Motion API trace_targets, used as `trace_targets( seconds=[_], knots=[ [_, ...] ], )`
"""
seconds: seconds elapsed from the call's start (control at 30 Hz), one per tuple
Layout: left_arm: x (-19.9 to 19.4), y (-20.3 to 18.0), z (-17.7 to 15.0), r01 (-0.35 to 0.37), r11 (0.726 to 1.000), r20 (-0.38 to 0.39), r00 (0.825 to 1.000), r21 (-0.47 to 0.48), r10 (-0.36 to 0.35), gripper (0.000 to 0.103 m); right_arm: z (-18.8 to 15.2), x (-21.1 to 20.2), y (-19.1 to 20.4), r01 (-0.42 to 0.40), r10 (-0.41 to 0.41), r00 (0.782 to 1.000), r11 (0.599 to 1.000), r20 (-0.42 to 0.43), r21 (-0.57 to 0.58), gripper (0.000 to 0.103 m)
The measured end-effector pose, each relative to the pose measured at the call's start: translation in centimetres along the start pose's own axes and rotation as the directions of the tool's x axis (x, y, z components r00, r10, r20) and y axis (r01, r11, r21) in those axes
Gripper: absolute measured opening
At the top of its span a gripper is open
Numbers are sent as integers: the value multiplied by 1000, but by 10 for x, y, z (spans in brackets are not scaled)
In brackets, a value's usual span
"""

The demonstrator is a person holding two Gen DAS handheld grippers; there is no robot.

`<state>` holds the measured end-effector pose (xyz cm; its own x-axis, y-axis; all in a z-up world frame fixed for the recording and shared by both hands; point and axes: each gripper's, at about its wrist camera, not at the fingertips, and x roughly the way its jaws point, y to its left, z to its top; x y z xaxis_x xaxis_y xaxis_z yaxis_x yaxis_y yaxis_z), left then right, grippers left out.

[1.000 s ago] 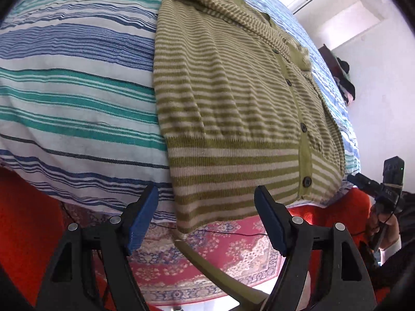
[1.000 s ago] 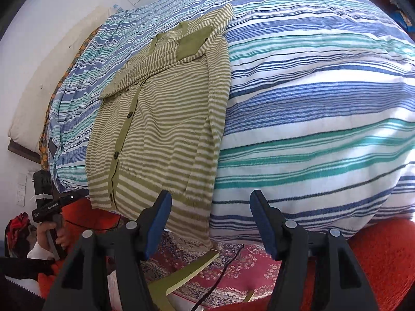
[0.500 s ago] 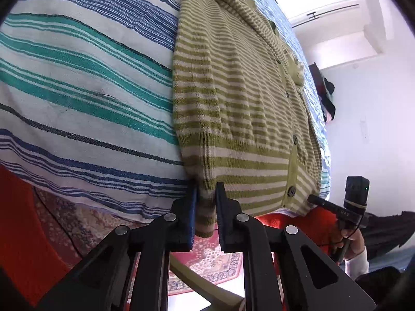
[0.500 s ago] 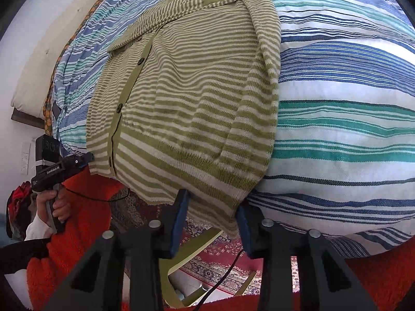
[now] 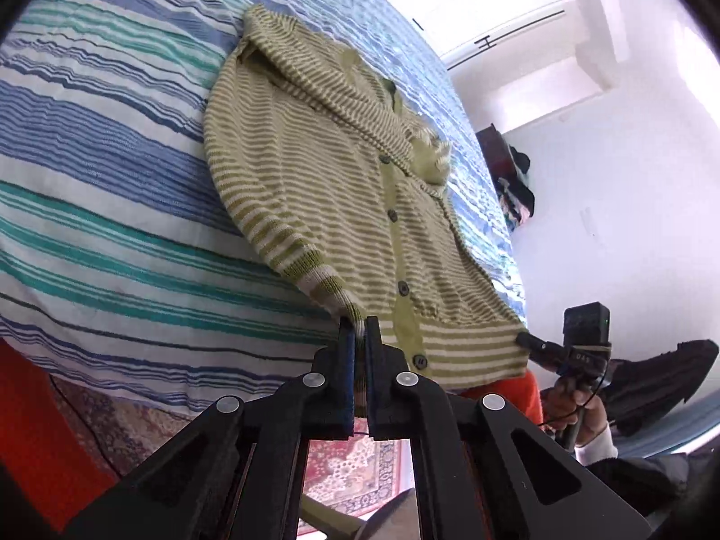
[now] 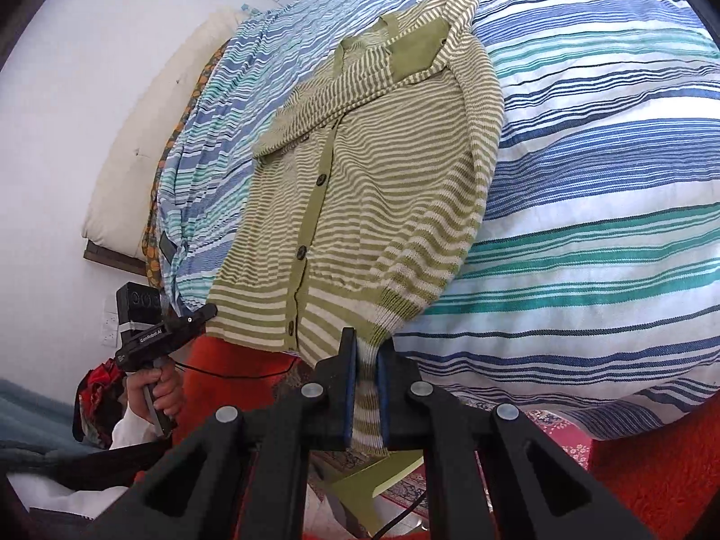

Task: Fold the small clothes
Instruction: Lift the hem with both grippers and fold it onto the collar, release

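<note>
A small knitted cardigan in olive-green and cream stripes lies on the bed, front up, on the blue, teal and white striped bedspread. A plain green button band runs down its middle, carrying dark buttons. The stripes are fine across the body and broader on the ribbed hem, which hangs at the near edge of the mattress. One sleeve is folded slantwise across the chest, and a solid green patch shows near the collar. Both bottom corners are lifted off the bedspread, so each side edge curves up in a drooping roll.

The left gripper is pinched nearly closed on one ribbed corner of the hem, a thin fold of knit caught between its blue pads. The right gripper clamps the opposite corner, with a wider strip of striped rib passing down between its jaws. In the left wrist view the right gripper also appears, held in a hand beside the hem.

Below the mattress edge there is red fabric and a patterned rug. A cream pillow sits at the far end of the bed, against a white wall.
</note>
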<state>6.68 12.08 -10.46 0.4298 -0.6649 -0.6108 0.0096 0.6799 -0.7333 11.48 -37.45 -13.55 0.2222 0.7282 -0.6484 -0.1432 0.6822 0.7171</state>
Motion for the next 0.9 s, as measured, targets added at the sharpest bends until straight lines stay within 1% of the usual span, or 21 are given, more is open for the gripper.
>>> trace_targets(
  seconds=[0.07, 0.13, 0.2, 0.23, 0.3, 0.37, 0.43, 0.53, 0.6, 0.63, 0.67, 0.7, 0.73, 0.77, 0.8, 0.83, 0.87, 0.9],
  knots=[
    [-4, -9, 27, 34, 999, 43, 999, -6, -34, 1, 19, -9, 5, -44, 44, 998, 999, 33, 5, 8],
    [-2, -13, 62, 69, 997, 77, 995, -22, -67, 1, 46, -15, 11, -74, 74, 995, 997, 72, 4, 8],
    [5, -15, 102, 72, 997, 106, 992, -35, -67, 1, 81, -18, 13, -90, 88, 989, 996, 116, 11, 8],
    [11, -17, 122, 58, 998, 118, 991, -27, -55, 1, 101, -18, 13, -90, 87, 986, 996, 139, 12, 8],
    [26, -16, 164, 23, 1000, 133, 991, -12, -22, 1, 144, -16, 13, -63, 61, 981, 998, 182, 6, 8],
    [46, -14, 204, -6, 1000, 144, 990, -18, 8, 1, 189, -7, 8, -53, 47, 976, 998, 213, 19, 8],
    [71, -12, 242, -51, 999, 147, 988, -12, 53, 1, 234, 7, -2, -36, 25, 973, 998, 230, 43, 8],
    [112, -5, 290, -126, 992, 150, 981, -6, 126, 1, 294, 37, -21, 10, -31, 967, 996, 252, 85, 8],
    [137, 6, 317, -199, 979, 148, 968, -30, 202, 4, 326, 57, -32, 57, -84, 955, 993, 286, 100, 8],
    [145, 15, 330, -216, 975, 166, 961, -61, 223, 5, 341, 65, -38, 71, -103, 944, 991, 314, 113, 11],
    [149, 25, 340, -212, 973, 193, 955, -92, 226, 5, 351, 71, -45, 91, -133, 929, 986, 344, 137, 12],
    [152, 36, 348, -212, 969, 208, 949, -130, 236, 18, 360, 75, -52, 107, -159, 916, 982, 368, 158, 13],
    [155, 47, 354, -219, 959, 193, 948, -177, 253, 50, 367, 77, -59, 116, -179, 904, 977, 388, 181, 23],
    [156, 57, 357, -231, 945, 162, 949, -230, 271, 63, 370, 77, -65, 122, -201, 895, 969, 399, 215, 31],
    [152, 63, 354, -212, 942, 159, 953, -259, 258, 66, 369, 75, -71, 120, -216, 889, 960, 403, 252, 53],
    [147, 66, 347, -169, 954, 173, 961, -247, 215, 66, 367, 72, -73, 107, -211, 890, 958, 403, 265, 65],
    [142, 66, 339, -149, 965, 177, 966, -215, 188, 66, 364, 71, -73, 95, -188, 898, 966, 397, 241, 65],
    [137, 65, 330, -165, 970, 165, 967, -177, 194, 66, 360, 70, -68, 115, -182, 907, 974, 379, 193, 65]
  ],
)
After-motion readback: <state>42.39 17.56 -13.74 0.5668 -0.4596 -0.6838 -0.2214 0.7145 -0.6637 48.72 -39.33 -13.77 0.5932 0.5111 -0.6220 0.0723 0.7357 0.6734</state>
